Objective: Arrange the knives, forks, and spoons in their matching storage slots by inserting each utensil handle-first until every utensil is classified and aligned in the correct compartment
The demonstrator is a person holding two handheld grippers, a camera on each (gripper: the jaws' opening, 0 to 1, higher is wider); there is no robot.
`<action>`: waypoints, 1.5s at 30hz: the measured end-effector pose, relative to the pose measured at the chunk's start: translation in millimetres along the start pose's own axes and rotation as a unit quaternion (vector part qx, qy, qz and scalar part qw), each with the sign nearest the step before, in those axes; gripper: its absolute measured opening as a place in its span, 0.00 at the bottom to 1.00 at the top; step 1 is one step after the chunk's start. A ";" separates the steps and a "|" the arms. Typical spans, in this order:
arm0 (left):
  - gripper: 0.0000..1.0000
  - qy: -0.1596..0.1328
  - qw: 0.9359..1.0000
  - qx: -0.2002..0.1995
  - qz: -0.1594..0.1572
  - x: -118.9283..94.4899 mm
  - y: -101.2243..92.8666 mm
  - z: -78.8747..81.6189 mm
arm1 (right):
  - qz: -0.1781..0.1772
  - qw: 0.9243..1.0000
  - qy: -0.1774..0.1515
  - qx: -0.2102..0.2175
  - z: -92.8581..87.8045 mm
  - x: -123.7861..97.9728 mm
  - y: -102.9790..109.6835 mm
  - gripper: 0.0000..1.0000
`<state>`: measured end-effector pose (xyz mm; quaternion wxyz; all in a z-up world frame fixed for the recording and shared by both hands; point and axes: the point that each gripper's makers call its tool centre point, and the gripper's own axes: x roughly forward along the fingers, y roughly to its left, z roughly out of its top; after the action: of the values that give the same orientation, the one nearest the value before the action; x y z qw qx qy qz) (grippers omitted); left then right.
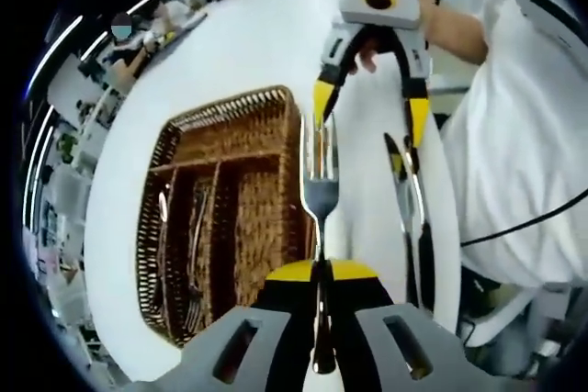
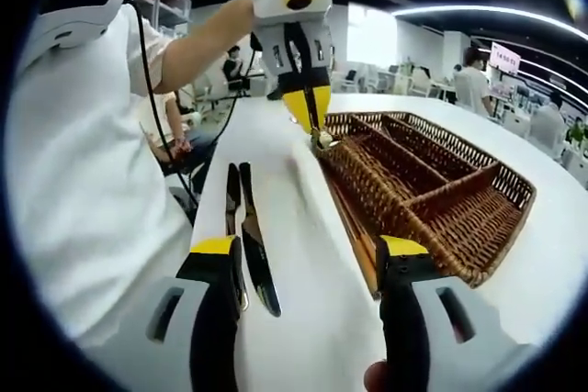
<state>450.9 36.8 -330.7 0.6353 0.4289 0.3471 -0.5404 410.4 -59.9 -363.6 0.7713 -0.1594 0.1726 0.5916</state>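
A fork [image 1: 321, 192] is clamped by its handle between the closed jaws of the left gripper [image 1: 322, 273], tines pointing away, held above the white table [image 1: 239, 34] just beside the wicker cutlery tray [image 1: 262, 192]. The tray's narrow slots near the table's far edge already hold utensils [image 1: 195, 254]. The right gripper [image 2: 308, 259] hangs with jaws apart, holding nothing, over two knives [image 2: 255, 250] lying side by side along the table edge nearest the person [image 2: 83, 181].

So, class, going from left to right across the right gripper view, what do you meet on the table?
The person's white shirt → the knives lying on the white table → the left gripper holding a fork → the wicker tray.
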 end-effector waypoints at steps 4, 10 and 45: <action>0.01 0.000 1.000 0.005 0.001 -1.9 3.6 1.5 | -0.002 1.000 -0.001 0.000 2.0 -0.5 -1.7 0.62; 0.01 0.003 1.000 0.010 0.005 -5.1 12.1 1.0 | -0.007 1.000 -0.002 0.002 2.7 -1.3 -5.0 0.62; 0.01 0.019 1.000 0.019 0.008 2.4 54.8 -2.4 | -0.034 0.999 -0.007 0.014 10.2 -5.8 -21.6 0.66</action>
<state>505.4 40.7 -324.5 0.6245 0.4543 0.3453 -0.5333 430.7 -65.6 -350.9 0.7942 -0.1502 0.1705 0.5636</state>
